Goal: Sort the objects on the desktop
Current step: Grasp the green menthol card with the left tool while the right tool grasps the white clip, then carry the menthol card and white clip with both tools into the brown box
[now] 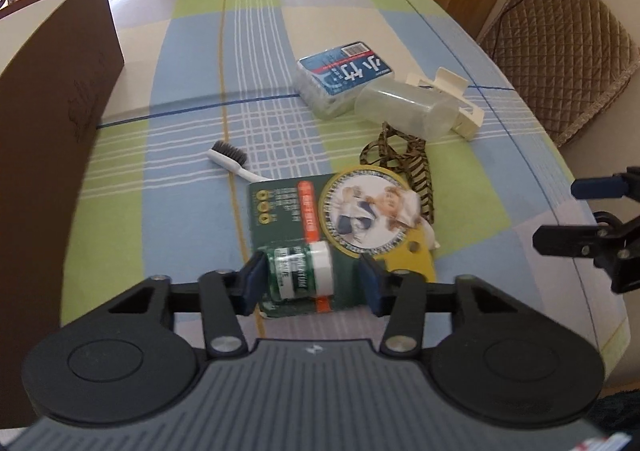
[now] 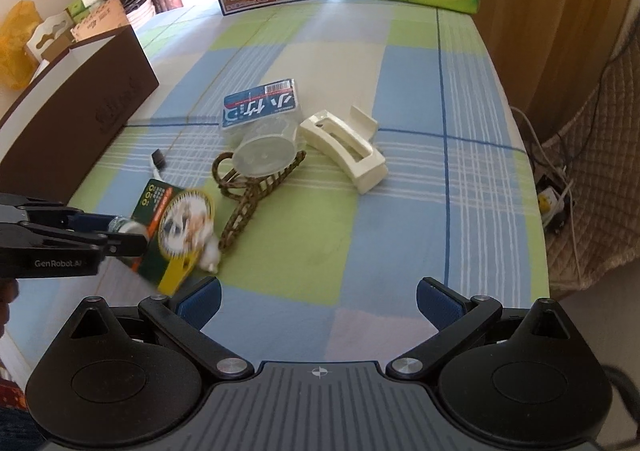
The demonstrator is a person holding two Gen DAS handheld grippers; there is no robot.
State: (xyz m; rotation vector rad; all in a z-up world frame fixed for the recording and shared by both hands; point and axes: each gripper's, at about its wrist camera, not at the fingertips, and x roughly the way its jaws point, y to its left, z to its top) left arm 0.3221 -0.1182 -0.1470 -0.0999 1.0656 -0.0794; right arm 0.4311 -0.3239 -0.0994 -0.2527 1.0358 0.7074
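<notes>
The green blister card lay near the front edge of the table, a small green-and-white jar sealed to its near end and a round printed badge lying over its far right corner; a toothbrush poked out from behind its far left corner. By my reading the step in hand was taking this card by the jar end so it could go to the brown box at the left. To do it well the pads ought to close squarely across the jar and card together, low enough to catch the cardboard, and the lift should be slow and slightly tilted so the badge slid off rather than riding along or dragging the patterned strap beyond it. The left gripper straddled the jar, its left pad touching the jar's base while the right pad stood just clear at the card's right edge, so the jaws were part-way in and nothing was clamped yet. The right gripper hung over bare cloth with its jaws wide apart, empty, just beside the card's yellow corner. Farther off sat a blue-labelled box, a clear tub and a cream clip.
</notes>
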